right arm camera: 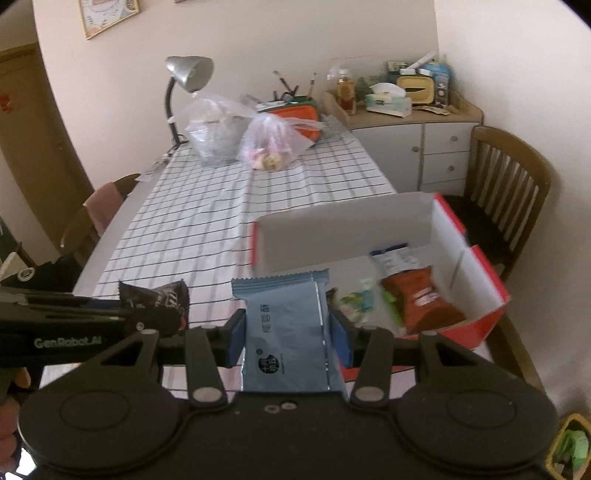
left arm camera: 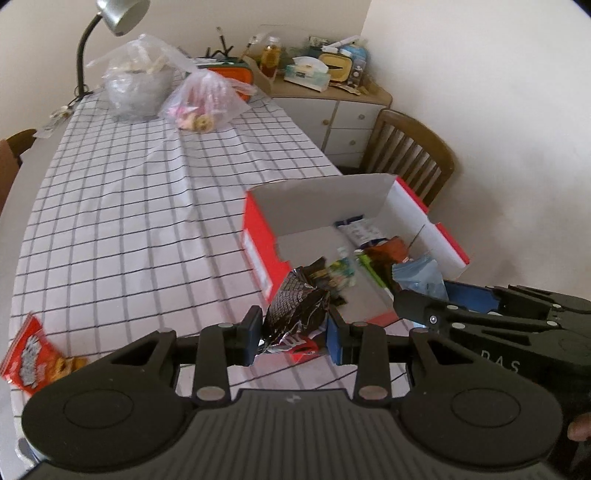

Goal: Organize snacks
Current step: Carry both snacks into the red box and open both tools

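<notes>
Dark crinkled snack packet pinched between the blue pads of the left tool, held above the near left corner of the red-and-white box; blue foil packet clamped upright in the right tool, just in front of the same box's near edge; inside the box, an orange-brown packet, a white-and-blue packet nearer the back wall, and small green-wrapped sweets, blurred; box sitting at the right edge of the counter with its black-grid white cloth; a red snack packet lying well apart at the near left edge; two clear plastic bags and a silver desk lamp at the far end; wooden chair beside the box.
</notes>
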Available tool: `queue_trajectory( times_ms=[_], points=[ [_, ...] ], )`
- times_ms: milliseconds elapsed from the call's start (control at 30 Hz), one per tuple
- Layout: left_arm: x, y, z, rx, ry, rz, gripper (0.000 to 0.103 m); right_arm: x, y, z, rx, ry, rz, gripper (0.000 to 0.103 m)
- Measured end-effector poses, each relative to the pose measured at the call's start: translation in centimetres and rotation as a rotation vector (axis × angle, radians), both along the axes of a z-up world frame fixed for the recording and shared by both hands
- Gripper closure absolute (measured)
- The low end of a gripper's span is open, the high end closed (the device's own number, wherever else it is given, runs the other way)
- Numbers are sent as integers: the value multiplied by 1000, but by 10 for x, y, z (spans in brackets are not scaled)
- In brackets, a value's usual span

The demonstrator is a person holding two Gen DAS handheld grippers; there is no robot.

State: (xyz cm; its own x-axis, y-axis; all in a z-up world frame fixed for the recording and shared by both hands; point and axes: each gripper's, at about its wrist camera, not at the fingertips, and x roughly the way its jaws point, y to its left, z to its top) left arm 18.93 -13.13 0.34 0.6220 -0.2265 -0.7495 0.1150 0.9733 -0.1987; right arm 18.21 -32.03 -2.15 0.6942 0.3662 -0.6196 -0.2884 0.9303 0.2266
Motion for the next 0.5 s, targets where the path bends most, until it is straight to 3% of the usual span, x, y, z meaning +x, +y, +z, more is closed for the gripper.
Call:
queue_trajectory(
  times_ms=[300,500],
  points=[
    [48,-47,-12,18,37,20,68,56,-46,-20,-14,49,-7,57],
    [84,-64,-26,46,70,52,68,96,-53,-38,-37,93,29,57]
  ],
)
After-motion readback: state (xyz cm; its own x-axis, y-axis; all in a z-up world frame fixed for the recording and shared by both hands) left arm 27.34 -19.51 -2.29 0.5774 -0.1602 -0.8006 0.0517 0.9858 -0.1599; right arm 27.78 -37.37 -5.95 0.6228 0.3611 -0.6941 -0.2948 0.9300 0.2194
